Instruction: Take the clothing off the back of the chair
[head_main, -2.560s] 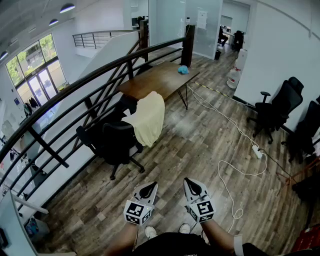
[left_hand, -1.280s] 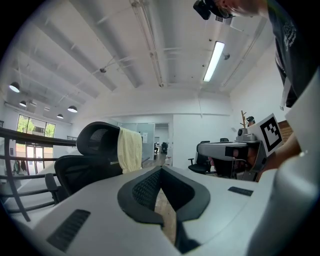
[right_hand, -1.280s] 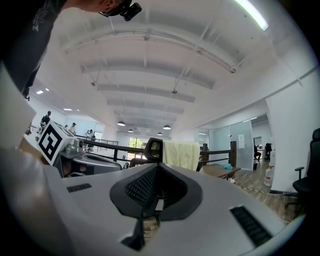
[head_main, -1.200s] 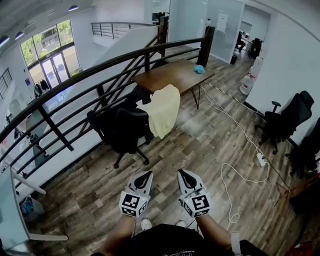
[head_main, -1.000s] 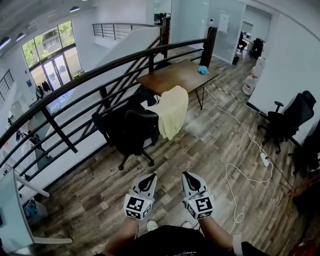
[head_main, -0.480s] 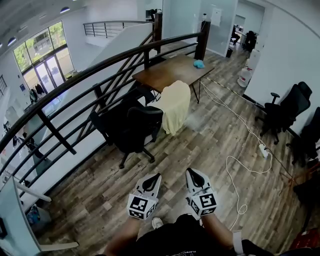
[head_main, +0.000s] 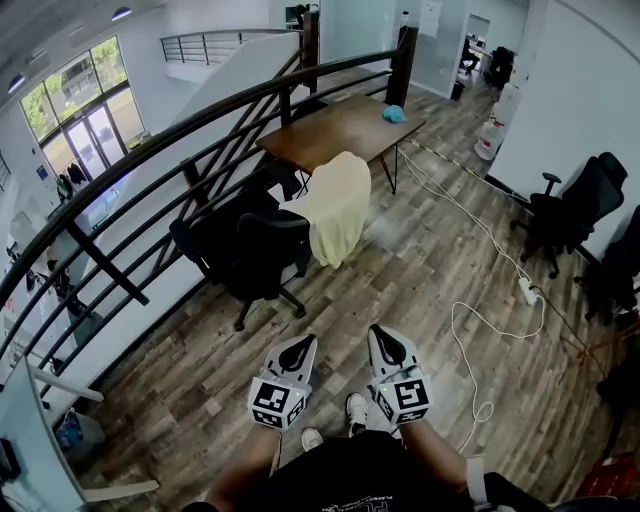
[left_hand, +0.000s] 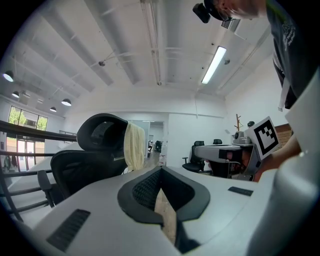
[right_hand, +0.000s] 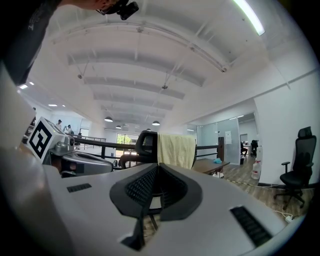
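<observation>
A pale yellow piece of clothing (head_main: 335, 205) hangs over the back of a black office chair (head_main: 262, 262), which stands on the wood floor well ahead of me. Both grippers are held low in front of the person, side by side and far short of the chair. The left gripper (head_main: 298, 351) is shut with nothing in it, and so is the right gripper (head_main: 384, 344). In the left gripper view, the chair's headrest (left_hand: 102, 132) and the clothing (left_hand: 134, 147) rise beyond the left gripper (left_hand: 160, 170). The right gripper view shows the clothing (right_hand: 176, 149) just above the right gripper (right_hand: 157, 166).
A second black chair (head_main: 205, 238) stands behind the first, by a dark curved railing (head_main: 150, 160). Beyond is a wooden table (head_main: 330, 135) with a blue thing (head_main: 394, 114). On the floor to the right lie a white cable (head_main: 470, 330) and a power strip (head_main: 527, 291). More office chairs (head_main: 575, 205) stand far right.
The view has swayed, and the chair with the clothing now sits slightly further left in the head view. Both grippers remain side by side, low and shut.
</observation>
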